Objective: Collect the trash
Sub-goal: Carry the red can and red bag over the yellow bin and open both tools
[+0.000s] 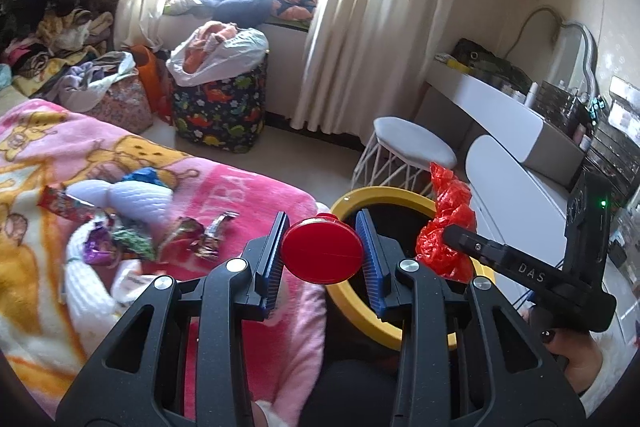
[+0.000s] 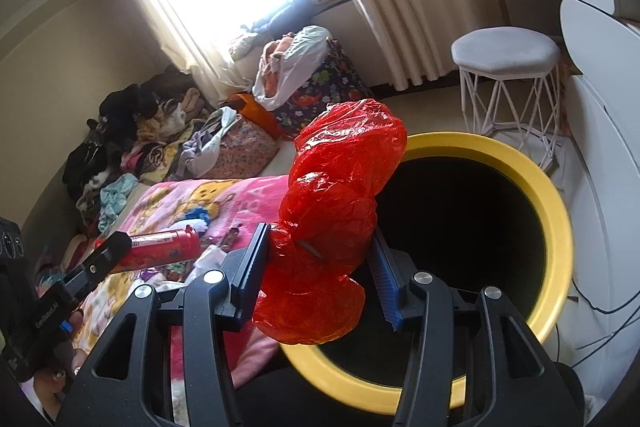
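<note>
My left gripper (image 1: 322, 251) is shut on a red cylindrical container (image 1: 322, 253), its round end facing the camera, at the near rim of a yellow-rimmed black bin (image 1: 360, 193). The same red container (image 2: 168, 247) shows lengthwise at the left of the right wrist view. My right gripper (image 2: 320, 267) is shut on a crumpled red plastic bag (image 2: 340, 187) held over the left rim of the bin (image 2: 556, 211). That red bag (image 1: 452, 223) also hangs at the bin's right side in the left wrist view. Several snack wrappers (image 1: 188, 235) lie on the pink blanket (image 1: 240, 187).
A bed with white knitted cloth (image 1: 132, 195) fills the left. A white wire stool (image 2: 508, 47) and white desk (image 1: 500, 115) stand right of the bin. A dinosaur-print hamper (image 1: 220, 107) with clothes, bags and clothing piles sit by the curtained window. A hand (image 1: 572, 351) holds the right gripper.
</note>
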### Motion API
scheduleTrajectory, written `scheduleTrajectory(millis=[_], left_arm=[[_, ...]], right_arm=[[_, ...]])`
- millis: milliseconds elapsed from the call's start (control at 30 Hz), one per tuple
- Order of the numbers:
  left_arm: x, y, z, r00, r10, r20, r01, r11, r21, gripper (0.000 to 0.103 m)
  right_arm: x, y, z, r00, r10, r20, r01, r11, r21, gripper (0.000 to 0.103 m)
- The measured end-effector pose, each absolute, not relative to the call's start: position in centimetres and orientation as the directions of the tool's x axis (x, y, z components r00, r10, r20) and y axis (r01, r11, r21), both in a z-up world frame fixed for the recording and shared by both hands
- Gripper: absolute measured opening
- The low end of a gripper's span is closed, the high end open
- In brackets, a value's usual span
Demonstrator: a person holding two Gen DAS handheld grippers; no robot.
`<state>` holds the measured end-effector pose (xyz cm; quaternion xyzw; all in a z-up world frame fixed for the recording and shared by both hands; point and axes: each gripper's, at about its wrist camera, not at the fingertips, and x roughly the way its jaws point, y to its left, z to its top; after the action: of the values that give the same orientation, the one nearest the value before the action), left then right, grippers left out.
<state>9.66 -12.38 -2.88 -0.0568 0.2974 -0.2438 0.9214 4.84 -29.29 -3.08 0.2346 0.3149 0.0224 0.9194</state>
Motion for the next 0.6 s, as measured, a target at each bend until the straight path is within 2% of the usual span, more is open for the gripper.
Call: scheduleTrajectory(millis=[600], left_arm=[[11.5, -17.5, -5.8, 0.610, -0.539, -0.581, 0.477, 0.835, -0.275, 0.028]], right_arm=[[4.8, -32.3, -5.4, 0.760, 0.143, -0.633, 0.212, 0.867, 0.450, 0.047]])
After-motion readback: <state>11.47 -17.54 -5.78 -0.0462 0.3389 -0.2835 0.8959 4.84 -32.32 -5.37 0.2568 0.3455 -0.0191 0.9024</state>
